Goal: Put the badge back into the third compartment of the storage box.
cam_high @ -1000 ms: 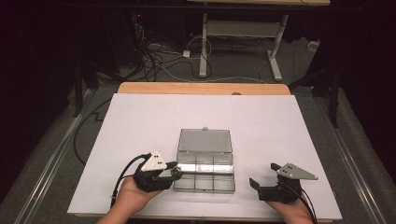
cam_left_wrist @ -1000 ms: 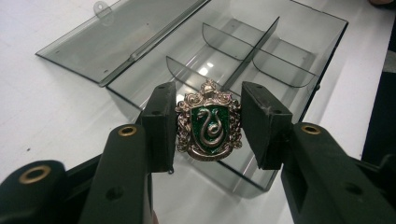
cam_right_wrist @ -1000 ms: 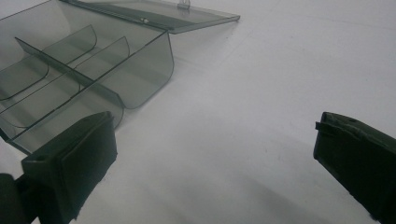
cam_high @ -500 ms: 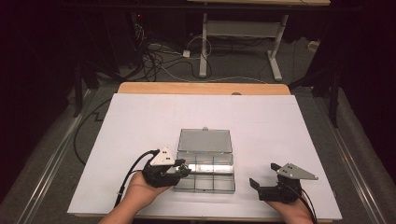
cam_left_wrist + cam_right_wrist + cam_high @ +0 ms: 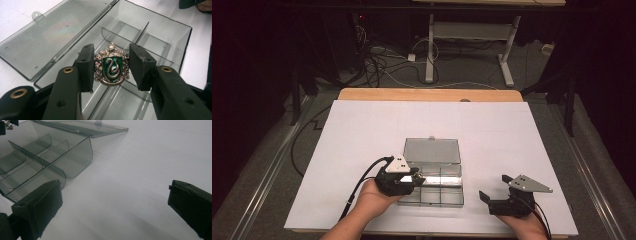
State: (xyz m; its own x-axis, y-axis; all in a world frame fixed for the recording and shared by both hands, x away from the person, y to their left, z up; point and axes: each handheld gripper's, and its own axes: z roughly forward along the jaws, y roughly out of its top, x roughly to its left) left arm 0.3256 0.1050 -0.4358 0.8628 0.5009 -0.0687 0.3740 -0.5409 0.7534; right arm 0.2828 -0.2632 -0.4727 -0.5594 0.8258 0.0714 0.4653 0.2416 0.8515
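Note:
A silver crest badge [image 5: 111, 65] with a green shield and a snake sits between the pads of my left gripper [image 5: 112, 53], which is shut on its two sides. It hangs over the left compartments of a clear smoky plastic box [image 5: 185, 47], whose lid [image 5: 50, 37] lies folded back flat. In the high view the left gripper [image 5: 418, 178] is over the box's [image 5: 447, 202] left end. My right gripper [image 5: 495, 187] rests on the table just right of the box, jaws wide open with nothing between them [image 5: 115, 202]. The compartments I can see hold nothing.
A white sheet [image 5: 362, 130] covers the table, with a strip of wood [image 5: 427, 94] at the far edge. The box's lid [image 5: 432, 150] lies toward the far side. Beyond the table are cables and desk legs [image 5: 429, 50] on a dark floor.
My left gripper has moved to the right with the badge, from beside the box's left end to over its left compartments. The right gripper has not moved.

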